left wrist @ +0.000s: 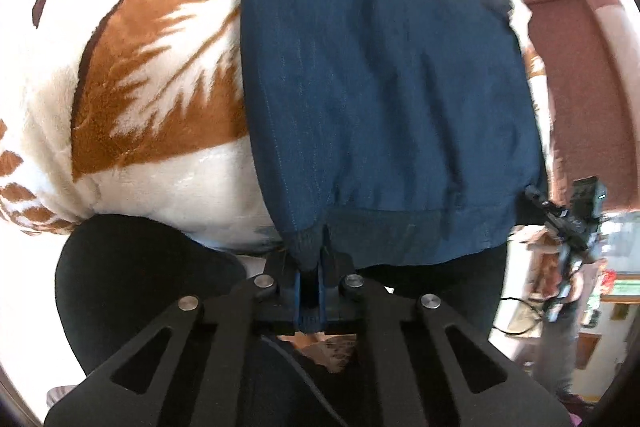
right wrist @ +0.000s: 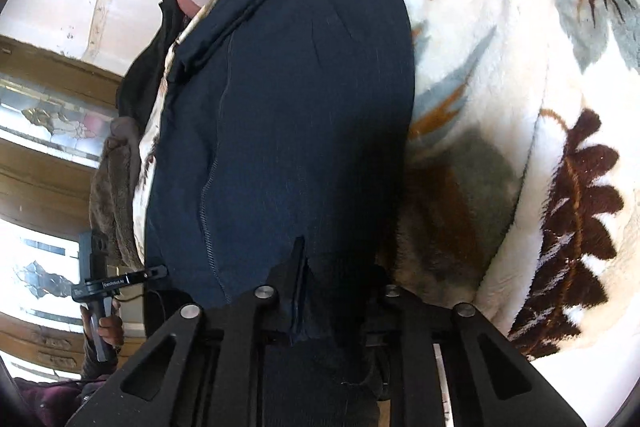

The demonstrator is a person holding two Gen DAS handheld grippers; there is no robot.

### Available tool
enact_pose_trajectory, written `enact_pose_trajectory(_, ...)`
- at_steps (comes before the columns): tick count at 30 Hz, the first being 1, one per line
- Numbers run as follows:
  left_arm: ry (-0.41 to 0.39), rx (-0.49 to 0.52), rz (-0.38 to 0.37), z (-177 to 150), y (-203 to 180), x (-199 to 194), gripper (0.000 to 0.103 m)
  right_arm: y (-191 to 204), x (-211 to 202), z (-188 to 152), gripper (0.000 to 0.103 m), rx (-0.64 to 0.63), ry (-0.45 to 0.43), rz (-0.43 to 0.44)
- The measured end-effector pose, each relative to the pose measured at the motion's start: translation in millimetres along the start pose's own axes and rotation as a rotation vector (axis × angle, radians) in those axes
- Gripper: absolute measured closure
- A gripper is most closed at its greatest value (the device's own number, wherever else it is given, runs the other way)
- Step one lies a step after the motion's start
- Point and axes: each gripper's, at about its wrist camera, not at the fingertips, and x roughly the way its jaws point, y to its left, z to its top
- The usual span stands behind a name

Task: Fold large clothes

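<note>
A dark blue garment [left wrist: 380, 75] with a ribbed hem lies stretched over a white blanket. My left gripper [left wrist: 310, 259] is shut on the ribbed hem at its near left corner. In the right wrist view the same garment [right wrist: 288, 115] runs away from me, with a stitched seam along it. My right gripper [right wrist: 320, 275] is shut on the hem at the other corner; cloth covers its right finger. The right gripper also shows in the left wrist view [left wrist: 536, 197] at the garment's right corner. The left gripper shows in the right wrist view [right wrist: 156, 273] at the left.
A fluffy white blanket with brown leaf prints [left wrist: 152, 75] covers the bed and also shows in the right wrist view [right wrist: 500, 107]. A reddish wall and furniture [left wrist: 580, 67] stand beyond the bed's right side. A dark cloth [right wrist: 140, 75] lies by the garment's far left.
</note>
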Motion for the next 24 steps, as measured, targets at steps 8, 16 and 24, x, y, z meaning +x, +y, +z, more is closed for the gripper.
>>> enact_pose_trajectory(8, -0.194, 0.011, -0.212, 33, -29, -62, 0.1, 50, -38, 29, 0.092, -0.084, -0.169, 0.189)
enact_pose_trajectory(16, -0.356, -0.067, -0.237, 115, -22, -94, 0.1, 67, -45, 98, 0.095, -0.093, -0.304, 0.269)
enact_pose_trajectory(24, -0.451, -0.117, -0.203, 220, -21, -91, 0.1, 71, -16, 196, 0.095, -0.014, -0.375, 0.299)
